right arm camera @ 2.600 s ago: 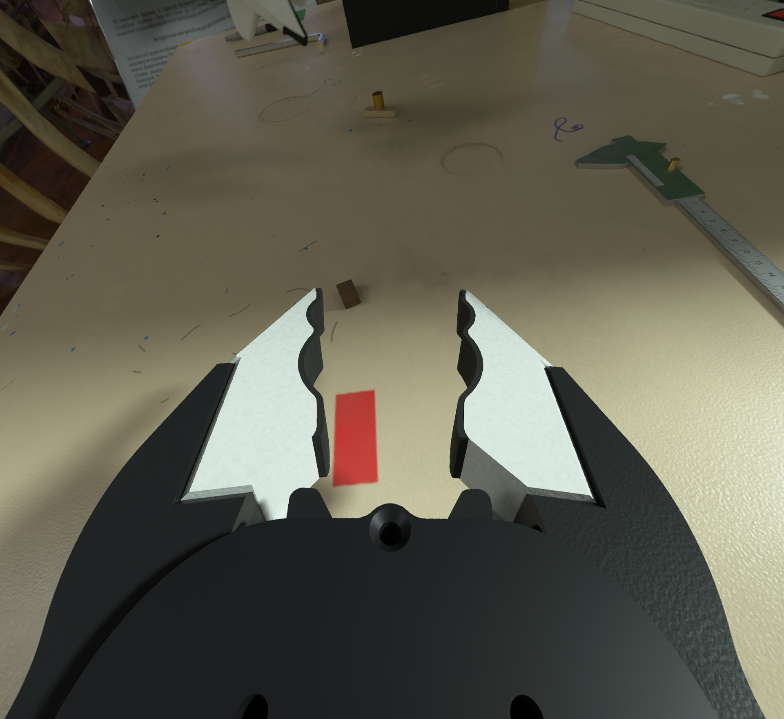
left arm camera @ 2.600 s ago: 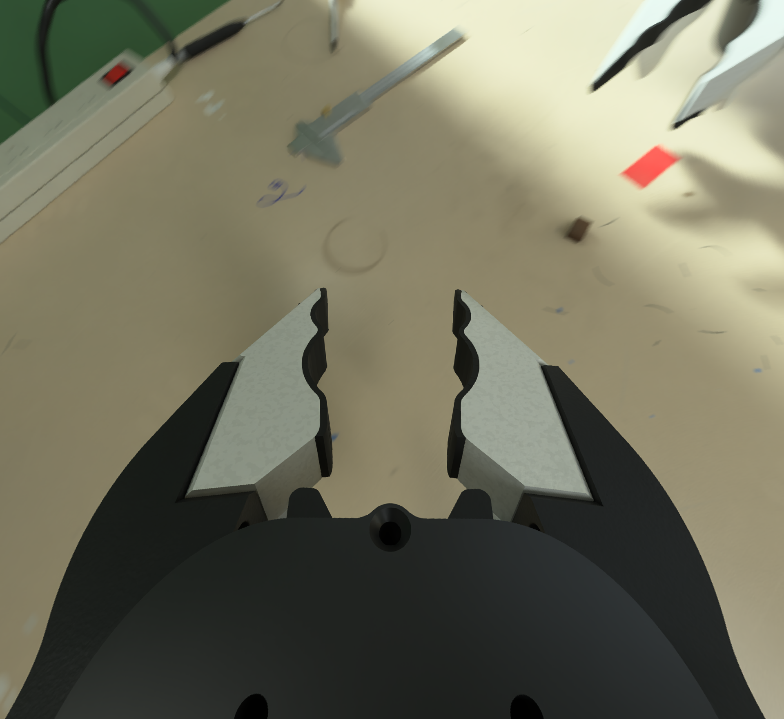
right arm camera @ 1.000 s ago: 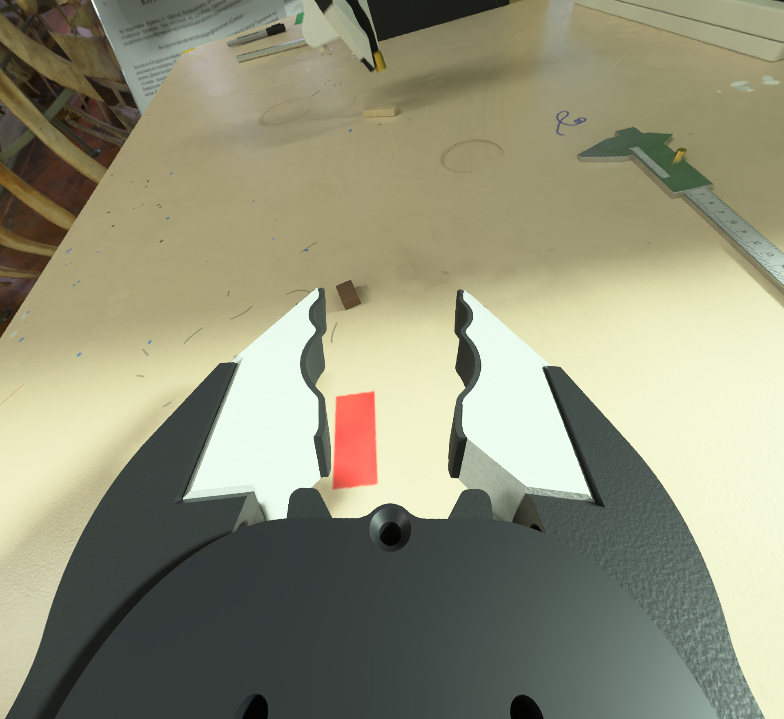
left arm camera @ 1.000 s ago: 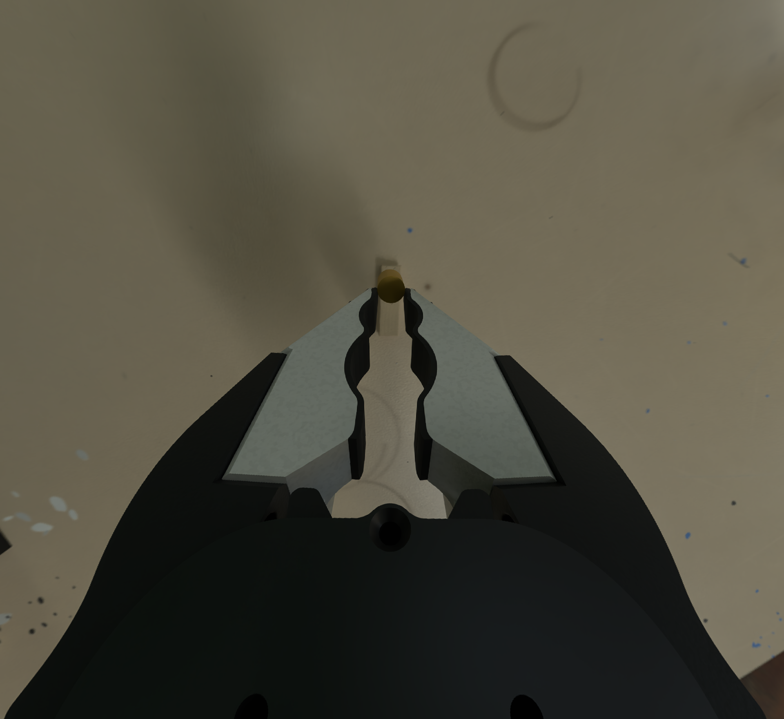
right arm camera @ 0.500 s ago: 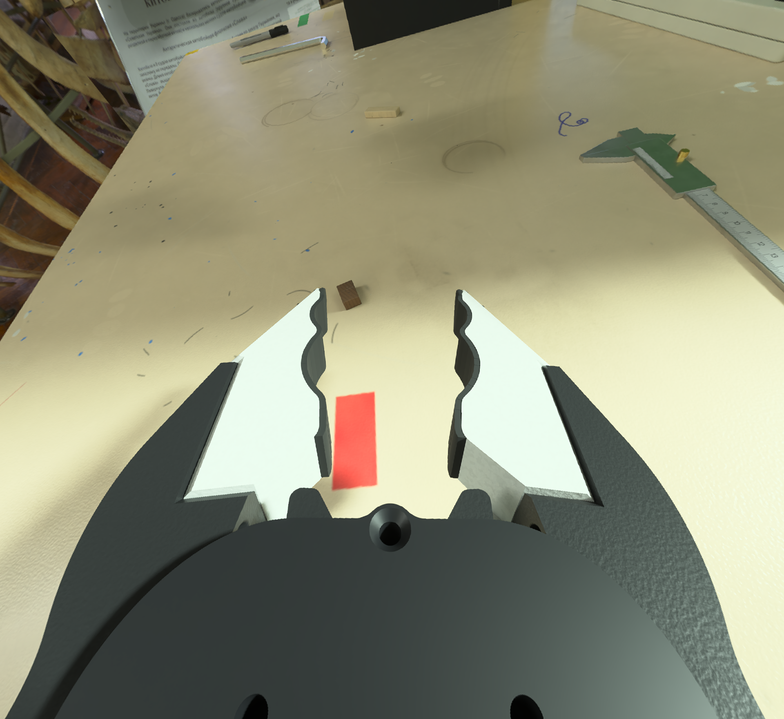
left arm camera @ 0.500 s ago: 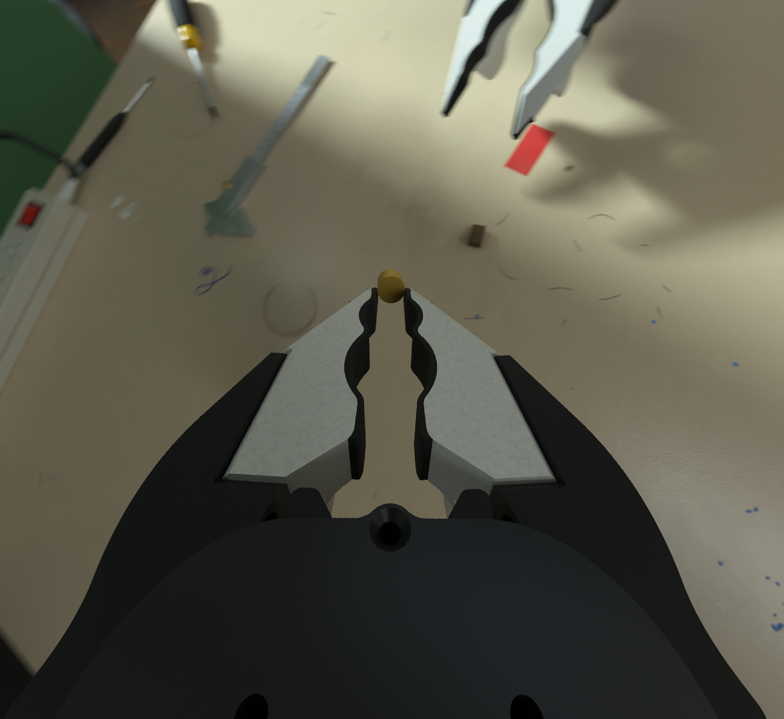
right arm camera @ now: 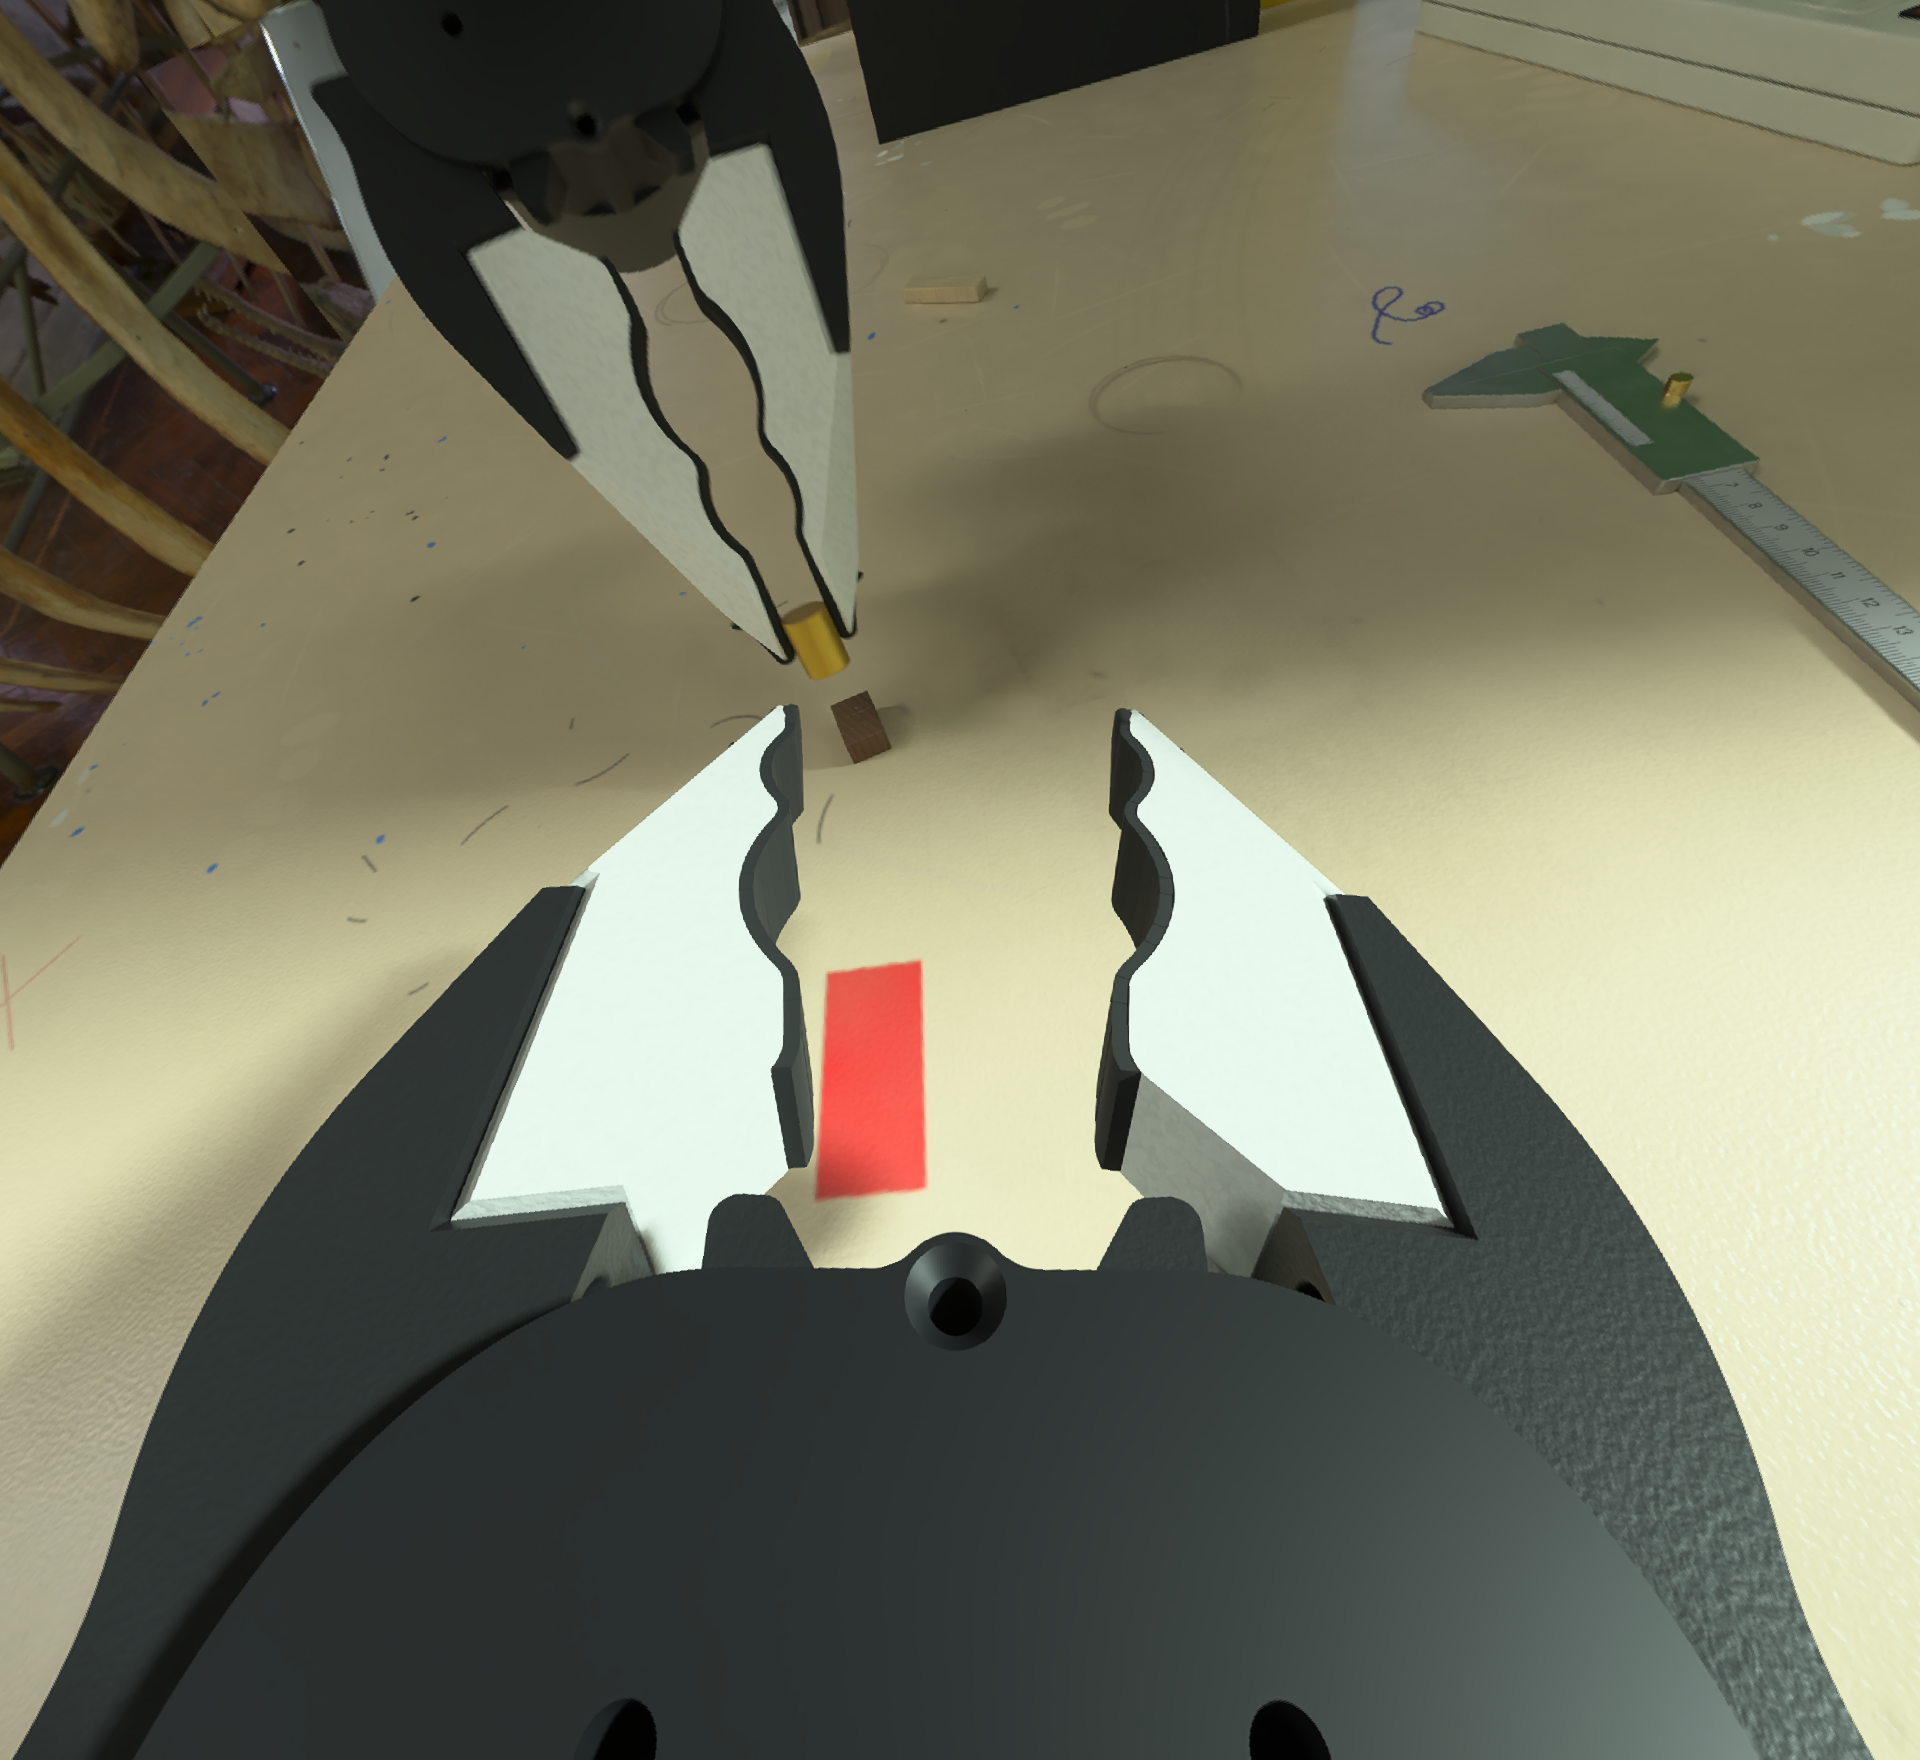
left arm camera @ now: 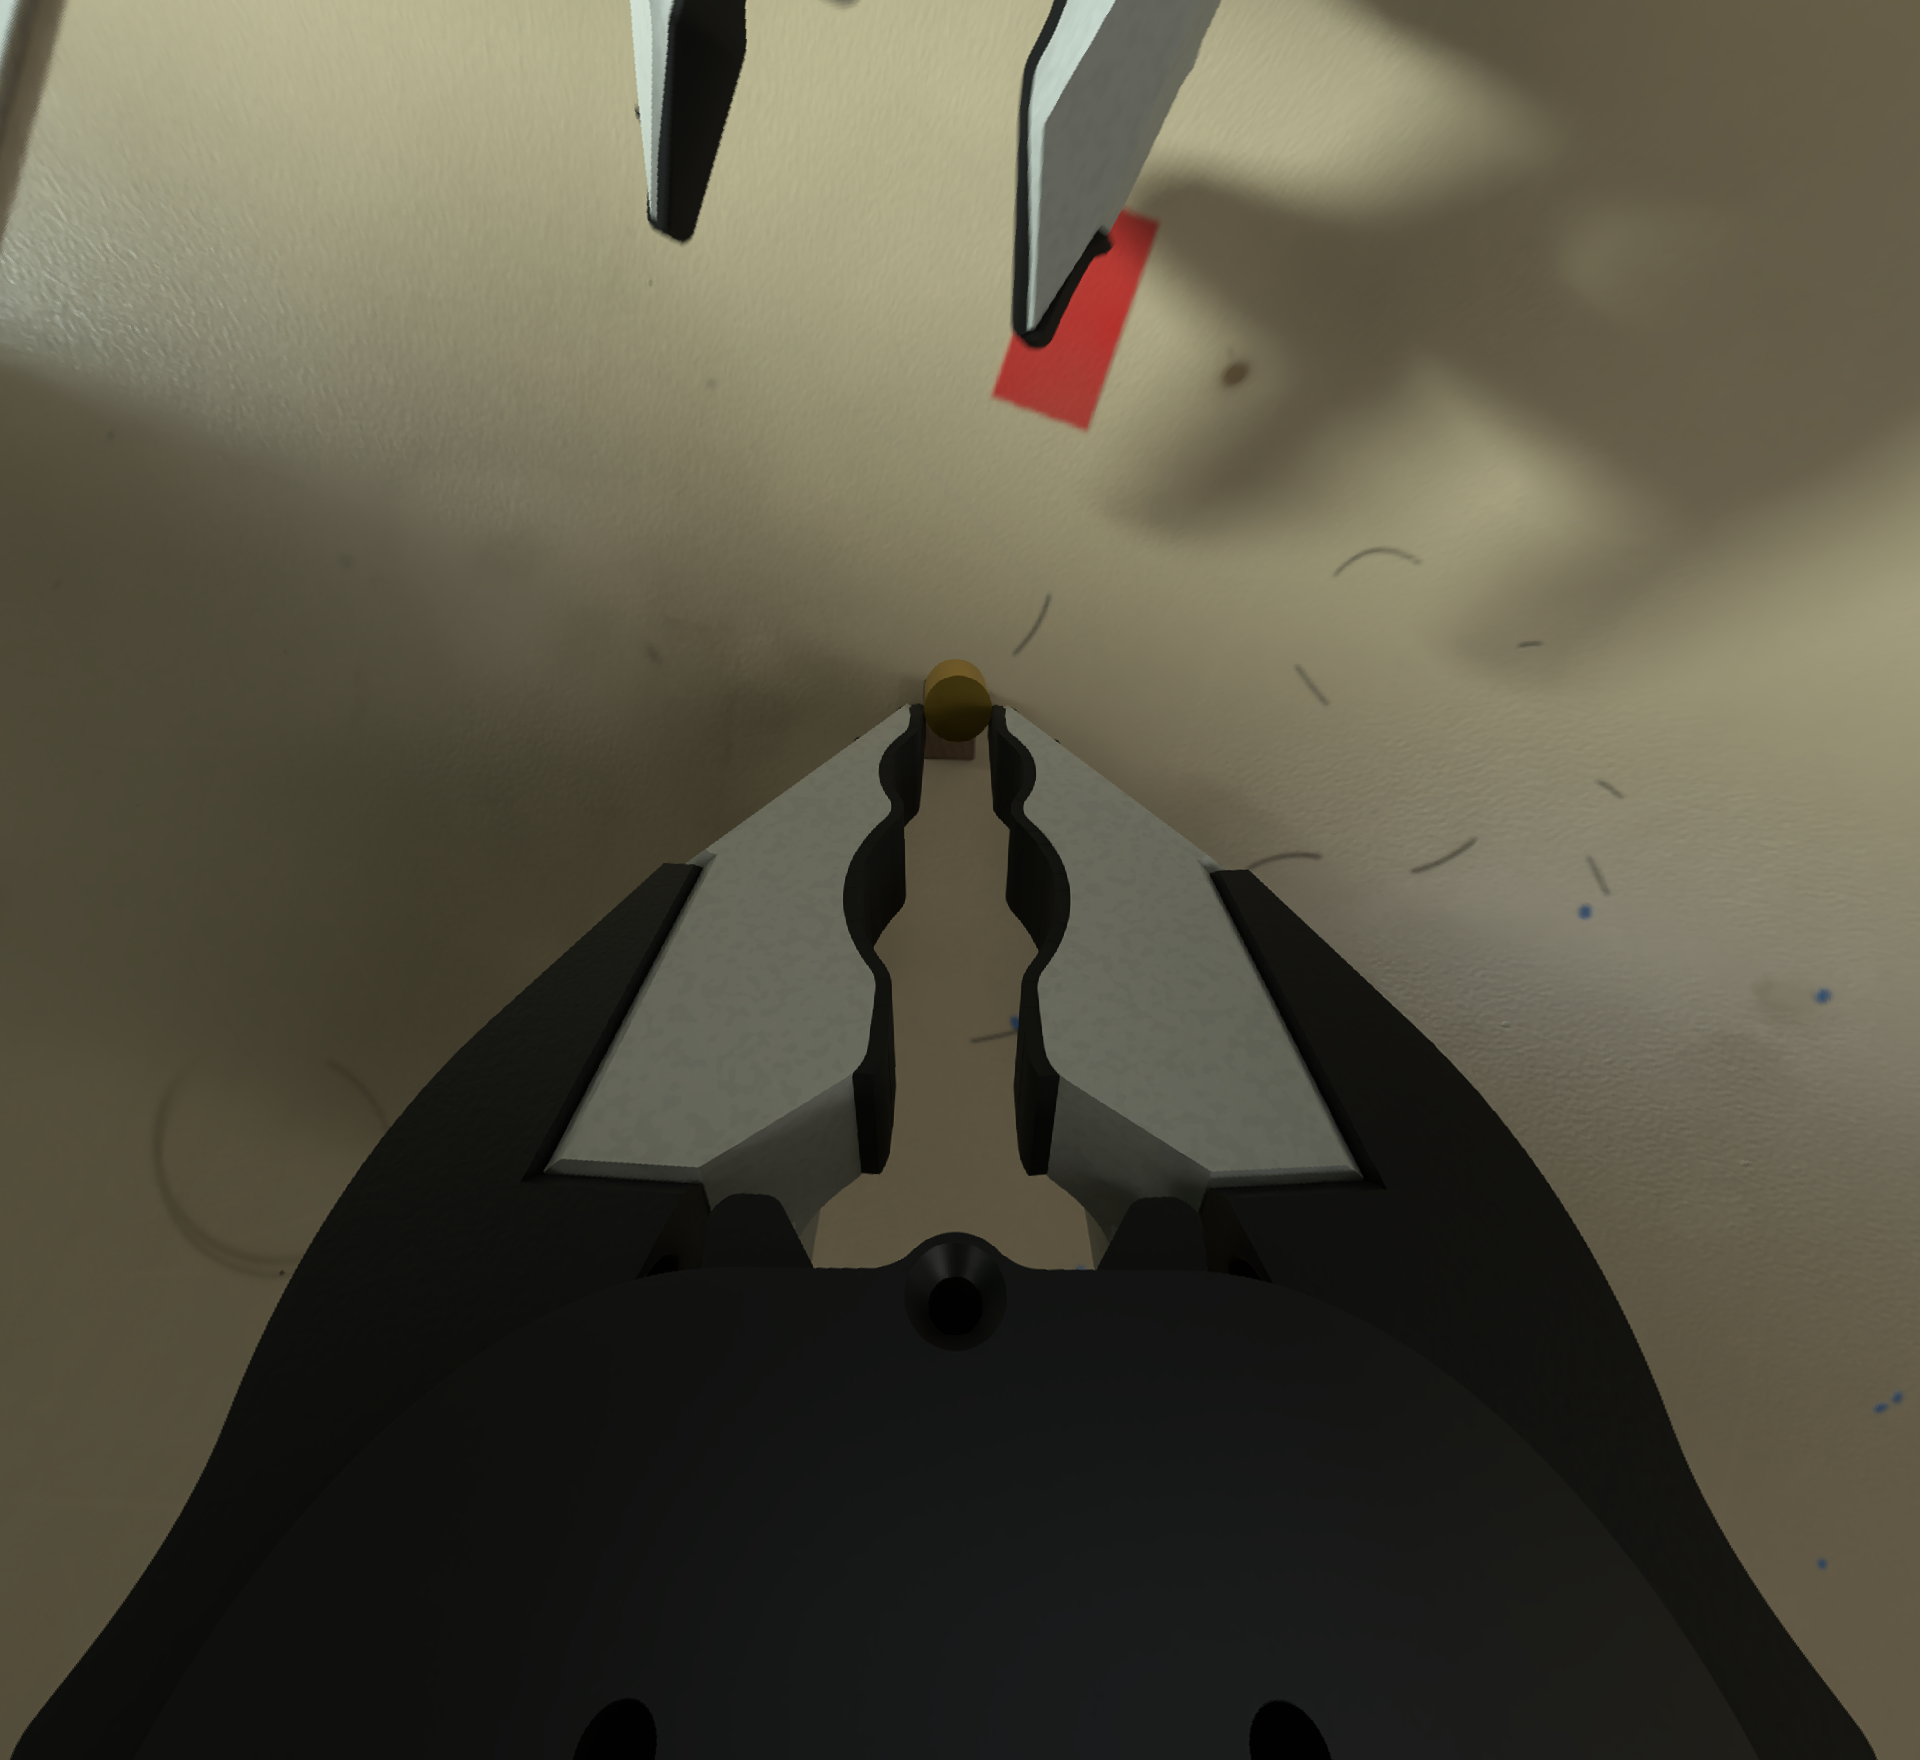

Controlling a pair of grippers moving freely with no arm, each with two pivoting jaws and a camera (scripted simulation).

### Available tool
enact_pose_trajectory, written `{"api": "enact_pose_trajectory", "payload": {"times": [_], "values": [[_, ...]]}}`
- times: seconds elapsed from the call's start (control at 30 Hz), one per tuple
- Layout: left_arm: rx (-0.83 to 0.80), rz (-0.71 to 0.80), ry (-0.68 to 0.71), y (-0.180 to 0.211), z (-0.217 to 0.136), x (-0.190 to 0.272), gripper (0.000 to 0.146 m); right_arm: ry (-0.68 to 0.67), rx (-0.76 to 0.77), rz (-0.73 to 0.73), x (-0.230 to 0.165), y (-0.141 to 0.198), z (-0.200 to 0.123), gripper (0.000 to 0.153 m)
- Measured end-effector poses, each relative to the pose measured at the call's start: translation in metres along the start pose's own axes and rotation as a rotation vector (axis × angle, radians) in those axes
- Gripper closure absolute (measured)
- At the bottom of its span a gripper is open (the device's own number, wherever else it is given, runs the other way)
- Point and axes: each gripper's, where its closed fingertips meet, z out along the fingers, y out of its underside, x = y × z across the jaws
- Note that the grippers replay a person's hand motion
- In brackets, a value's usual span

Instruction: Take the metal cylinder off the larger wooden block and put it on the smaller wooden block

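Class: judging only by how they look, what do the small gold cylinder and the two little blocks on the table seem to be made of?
Small gold cylinder in the left gripper: probably brass-like metal, smooth with a soft sheen. Small dark brown block: likely dark wood, matt, with faint grain lines. Flat pale block farther off: probably light, unfinished wood, though too small to show grain.

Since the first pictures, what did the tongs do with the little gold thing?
The left tongs shut on the brass cylinder, lifted it off the pale flat block and carried it across the table; they now hold it just above the small dark block, not yet set down. The right tongs stayed open over the red strip, and the caliper did not move.
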Motion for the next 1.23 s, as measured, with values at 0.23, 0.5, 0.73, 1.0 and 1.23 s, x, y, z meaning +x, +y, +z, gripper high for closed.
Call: {"api": "enact_pose_trajectory", "payload": {"times": [0.23, 0.5, 0.73, 1.0, 1.23], "values": [[-0.099, 0.015, -0.012, 0.011, 0.016, -0.003, 0.134, -0.004, 0.001, 0.003, 0.000, 0.000, 0.000, 0.093], [-0.120, 0.013, -0.002, 0.014, 0.019, -0.002, 0.134, -0.006, -0.002, 0.004, 0.000, 0.000, 0.000, 0.093], [-0.115, 0.015, 0.003, 0.013, 0.019, -0.001, 0.114, -0.006, -0.002, 0.004, -0.001, 0.000, 0.000, 0.093], [0.156, -0.039, -0.010, -0.007, -0.014, -0.010, 0.103, -0.008, -0.001, 0.004, -0.001, 0.000, 0.000, 0.093], [0.806, -0.092, -0.109, -0.028, -0.077, -0.025, 0.091, 0.005, -0.037, -0.023, -0.003, 0.002, 0.005, 0.094]]}}
